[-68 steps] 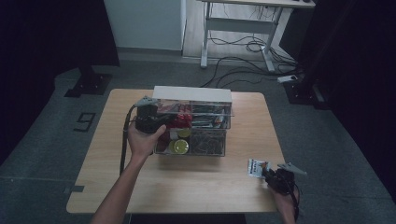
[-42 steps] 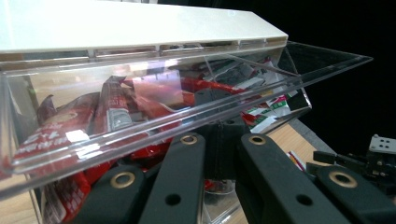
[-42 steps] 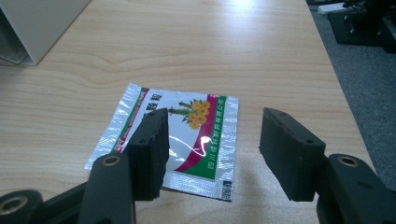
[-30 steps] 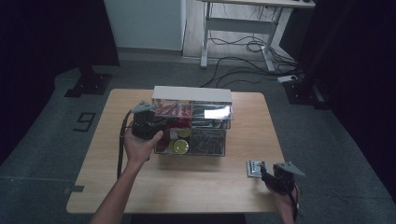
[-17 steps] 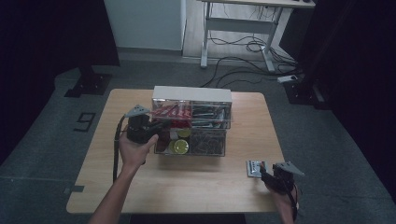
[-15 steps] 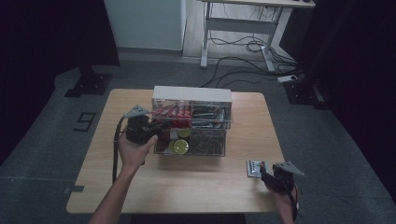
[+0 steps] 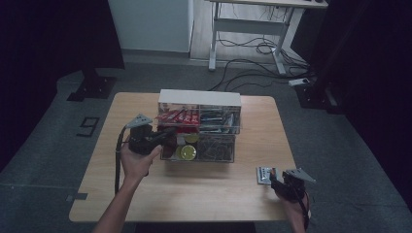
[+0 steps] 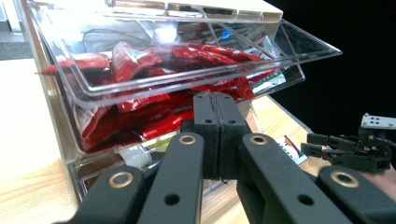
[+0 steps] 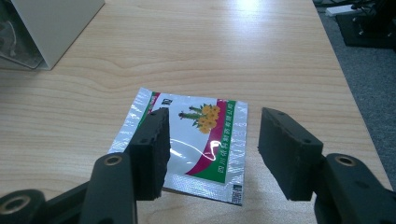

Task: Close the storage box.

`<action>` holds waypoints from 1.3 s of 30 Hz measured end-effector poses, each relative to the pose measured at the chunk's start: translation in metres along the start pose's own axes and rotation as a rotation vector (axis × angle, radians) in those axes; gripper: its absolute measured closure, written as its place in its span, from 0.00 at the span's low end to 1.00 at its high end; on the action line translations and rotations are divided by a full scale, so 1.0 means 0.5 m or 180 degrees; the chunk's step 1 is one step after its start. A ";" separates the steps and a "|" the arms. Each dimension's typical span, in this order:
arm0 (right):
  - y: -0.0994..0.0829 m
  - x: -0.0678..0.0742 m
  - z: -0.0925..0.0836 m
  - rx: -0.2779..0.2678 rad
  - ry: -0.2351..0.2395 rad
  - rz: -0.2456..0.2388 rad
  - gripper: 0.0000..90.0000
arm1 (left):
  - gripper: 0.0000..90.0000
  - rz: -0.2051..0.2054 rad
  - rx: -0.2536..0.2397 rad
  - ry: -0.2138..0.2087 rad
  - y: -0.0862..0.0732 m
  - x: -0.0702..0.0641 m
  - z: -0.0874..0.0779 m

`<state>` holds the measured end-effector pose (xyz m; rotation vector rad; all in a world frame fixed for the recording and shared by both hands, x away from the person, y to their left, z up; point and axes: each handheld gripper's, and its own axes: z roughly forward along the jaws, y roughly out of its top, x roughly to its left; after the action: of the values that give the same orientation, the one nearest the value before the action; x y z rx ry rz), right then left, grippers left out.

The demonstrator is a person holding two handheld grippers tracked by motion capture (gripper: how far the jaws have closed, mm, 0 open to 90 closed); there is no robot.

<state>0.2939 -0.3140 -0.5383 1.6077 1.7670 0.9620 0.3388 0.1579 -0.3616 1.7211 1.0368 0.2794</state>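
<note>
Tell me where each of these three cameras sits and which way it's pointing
High view: above the person's side, looking forward and down at the table; both forearms enter from the bottom.
Left gripper view: rides the left gripper, jaws shut, facing the clear drawer organizer with red packets.
Right gripper view: rides the right gripper, jaws open over a foil sachet.
Shared: the organizer and sachet also appear from above.

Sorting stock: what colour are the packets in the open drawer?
Red packets, clearest in the left gripper view.

Left tongs [image 8: 218, 135] pressed together — right tongs [image 9: 212, 154] spread apart
</note>
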 end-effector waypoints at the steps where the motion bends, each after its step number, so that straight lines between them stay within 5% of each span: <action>1: 0.000 0.000 0.000 -0.0007 0.0001 0.0004 0.48 | 0.99 0.0005 0.0002 -0.0001 -0.002 0.000 -0.001; 14: -0.002 -0.001 0.004 0.0015 0.0009 0.0008 0.48 | 0.94 0.0102 0.0008 -0.0017 -0.039 0.000 -0.011; 21: -0.001 0.003 0.004 0.0012 0.0031 0.0001 0.48 | 0.71 0.0208 -0.0017 -0.0053 -0.072 0.002 -0.020; 27: 0.000 0.009 0.005 -0.0003 0.0049 -0.0029 0.48 | 0.58 0.0372 -0.0032 0.0204 -0.115 -0.001 -0.026; 39: -0.004 0.020 0.010 0.0005 0.0121 -0.0117 0.48 | 0.50 0.0261 0.0238 0.0334 -0.214 0.041 -0.013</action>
<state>0.2954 -0.3036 -0.5422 1.5619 1.8169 0.9801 0.2934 0.1844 -0.4571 1.8352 1.0655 0.3913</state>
